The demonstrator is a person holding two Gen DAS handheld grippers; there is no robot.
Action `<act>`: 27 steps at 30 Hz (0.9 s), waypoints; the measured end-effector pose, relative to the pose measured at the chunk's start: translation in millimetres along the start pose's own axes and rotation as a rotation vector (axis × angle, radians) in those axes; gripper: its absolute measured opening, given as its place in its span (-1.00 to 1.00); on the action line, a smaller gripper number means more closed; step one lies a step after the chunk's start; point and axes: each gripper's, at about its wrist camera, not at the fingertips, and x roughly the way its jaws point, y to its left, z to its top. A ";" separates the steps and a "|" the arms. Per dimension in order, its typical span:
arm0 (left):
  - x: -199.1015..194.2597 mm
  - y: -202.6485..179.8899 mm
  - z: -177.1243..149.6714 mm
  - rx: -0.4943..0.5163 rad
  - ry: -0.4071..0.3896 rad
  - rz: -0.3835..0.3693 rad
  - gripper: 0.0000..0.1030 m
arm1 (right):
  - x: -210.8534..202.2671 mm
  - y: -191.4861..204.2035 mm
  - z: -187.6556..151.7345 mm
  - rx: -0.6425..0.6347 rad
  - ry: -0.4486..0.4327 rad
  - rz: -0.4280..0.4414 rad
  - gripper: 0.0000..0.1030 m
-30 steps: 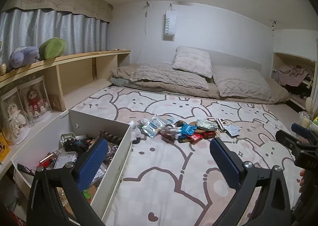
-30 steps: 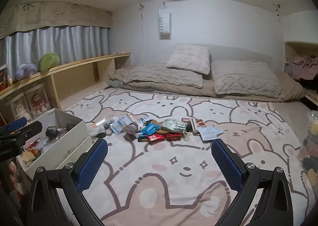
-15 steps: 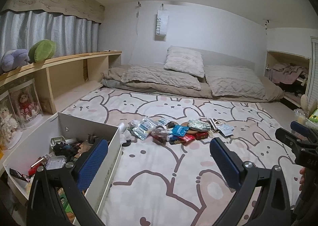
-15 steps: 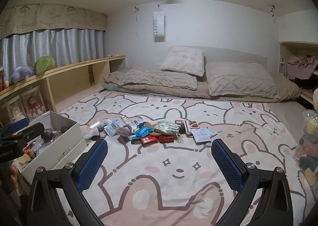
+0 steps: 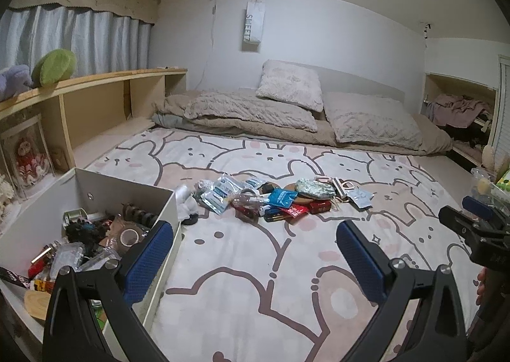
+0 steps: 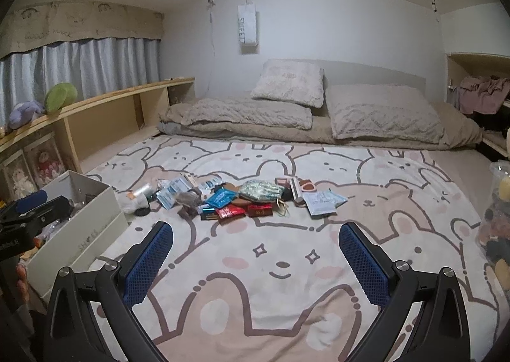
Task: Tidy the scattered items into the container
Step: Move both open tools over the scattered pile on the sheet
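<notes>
A heap of small items (image 5: 274, 199) (image 6: 242, 199) lies mid-bed: blue and white sachets, red packets, a green patterned pouch, a white roll. A white box (image 5: 134, 190) (image 6: 92, 228) stands at the left, holding tape rolls, bottles and other clutter. My left gripper (image 5: 255, 247) is open and empty, its left finger over the box's near corner, well short of the heap. My right gripper (image 6: 255, 247) hangs open and empty over the blanket in front of the heap. Each gripper also shows at the edge of the other's view.
The bed is covered by a bunny-print blanket (image 6: 287, 266), with pillows and folded beige bedding (image 6: 318, 113) at the head. A wooden shelf (image 5: 95, 97) with plush toys runs along the left. A clear container of trinkets (image 6: 497, 221) stands at the right edge.
Both views have shifted a little: the left gripper has swung right, so less of the box is under it. The right gripper has edged closer to the heap. Both stay open and empty.
</notes>
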 end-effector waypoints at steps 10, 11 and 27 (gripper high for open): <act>32.2 -0.1 -9.3 0.005 0.023 0.001 1.00 | 28.6 -1.3 -6.8 -0.005 0.040 0.020 1.00; 37.9 -0.4 -10.6 0.004 0.032 -0.004 1.00 | 32.8 -0.7 -7.9 -0.012 0.048 0.020 1.00; 98.7 -8.0 -16.5 -0.004 0.046 -0.047 1.00 | 94.4 -8.7 -22.4 -0.077 0.164 -0.017 1.00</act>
